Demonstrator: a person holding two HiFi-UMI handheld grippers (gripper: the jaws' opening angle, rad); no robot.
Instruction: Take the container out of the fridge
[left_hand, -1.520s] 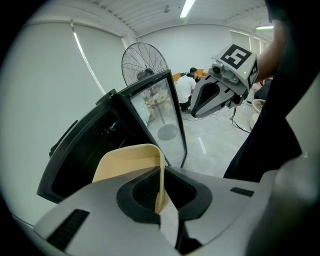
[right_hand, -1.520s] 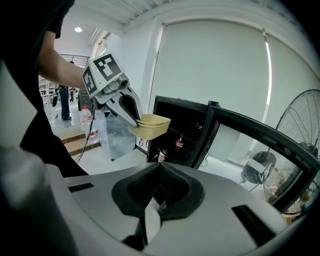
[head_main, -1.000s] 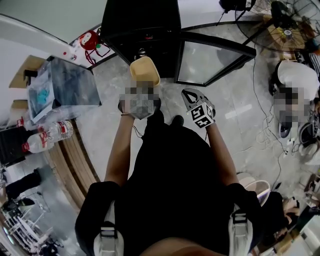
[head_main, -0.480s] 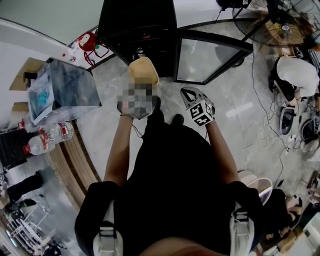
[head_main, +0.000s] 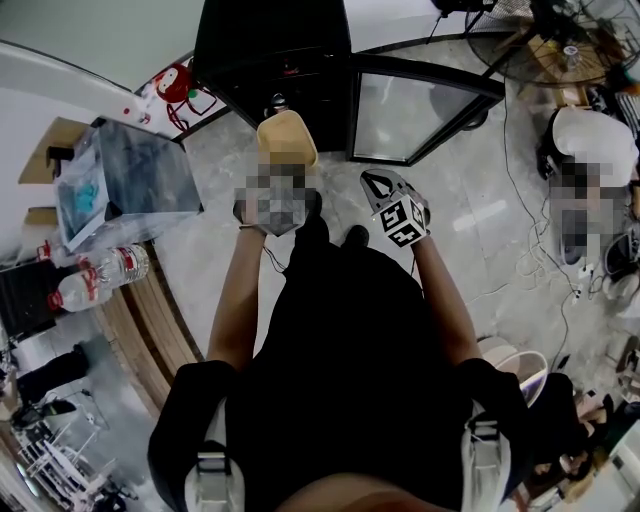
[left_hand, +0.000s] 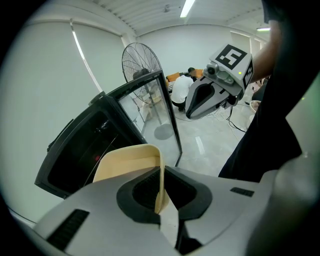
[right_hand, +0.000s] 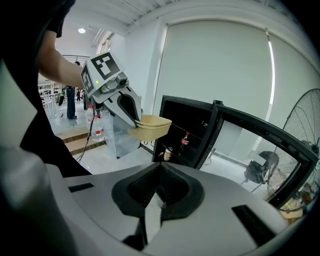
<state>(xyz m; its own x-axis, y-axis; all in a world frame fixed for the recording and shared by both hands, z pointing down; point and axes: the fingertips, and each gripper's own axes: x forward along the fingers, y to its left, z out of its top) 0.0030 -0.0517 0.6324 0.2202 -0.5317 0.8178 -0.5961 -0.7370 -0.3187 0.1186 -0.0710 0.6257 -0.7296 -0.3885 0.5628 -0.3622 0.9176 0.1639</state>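
Observation:
A beige plastic container (head_main: 287, 140) hangs in the air in front of the black fridge (head_main: 280, 50), whose glass door (head_main: 420, 120) stands open to the right. My left gripper (head_main: 283, 176) is shut on the container's rim (left_hand: 159, 185), with the thin wall pinched between the pads. In the right gripper view the container (right_hand: 150, 126) hangs level from the left gripper (right_hand: 134, 121), outside the fridge (right_hand: 182, 135), where a can and a bottle stand on shelves. My right gripper (head_main: 374, 184) is beside it on the right, shut and empty (right_hand: 159, 170).
A clear plastic box (head_main: 130, 180) stands on the floor to the left, with water bottles (head_main: 100, 275) and wooden steps (head_main: 150, 330) nearer. A standing fan (head_main: 560, 50), cables and a seated person (head_main: 590, 150) are at the right.

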